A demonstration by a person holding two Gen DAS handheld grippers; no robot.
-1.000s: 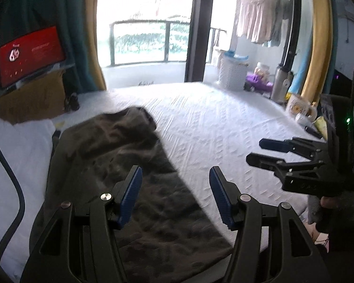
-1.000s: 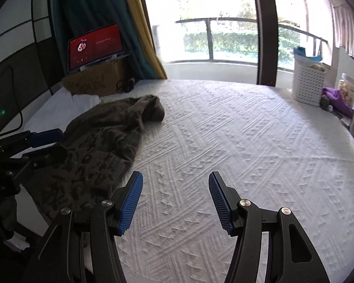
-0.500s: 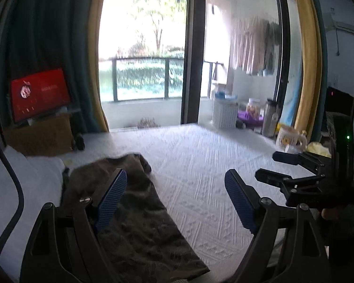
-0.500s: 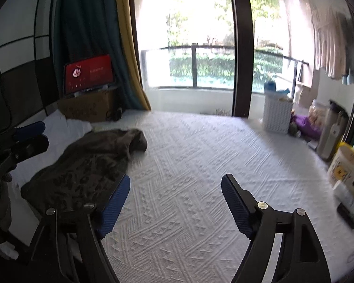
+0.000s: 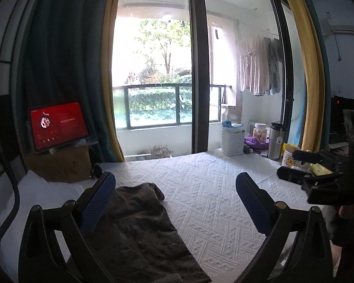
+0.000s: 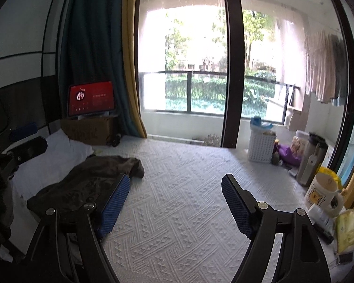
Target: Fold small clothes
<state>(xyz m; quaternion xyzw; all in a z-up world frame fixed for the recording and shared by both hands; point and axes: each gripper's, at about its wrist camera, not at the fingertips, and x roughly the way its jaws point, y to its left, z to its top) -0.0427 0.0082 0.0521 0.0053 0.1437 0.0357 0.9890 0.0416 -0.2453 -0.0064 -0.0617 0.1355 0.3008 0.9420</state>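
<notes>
one dark cloth [image 5: 139, 231] on the bed, both my grippers up over it, holding nothing.
my left gripper [image 5: 175, 202] is opening wide w/ nothing btwn; my right gripper [image 6: 175, 204] is spread, empty too. cloth lies flat at the bed's [image 6: 188, 202] left side by 1 white pillow [image 6: 52, 155]. 1 basket [image 6: 260, 147], 1 mug [image 6: 323, 194] sit at the right edge. lots of bare bed in the middle.

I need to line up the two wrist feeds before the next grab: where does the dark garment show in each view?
Left wrist view: the dark garment lies lower left of centre on the white bedspread, running between the claw's fingers toward the bottom edge.
Right wrist view: the garment lies at left, beside the white pillow, partly behind the left finger.
Shared landmark: the red tablet screen stands beyond it in both.
</notes>
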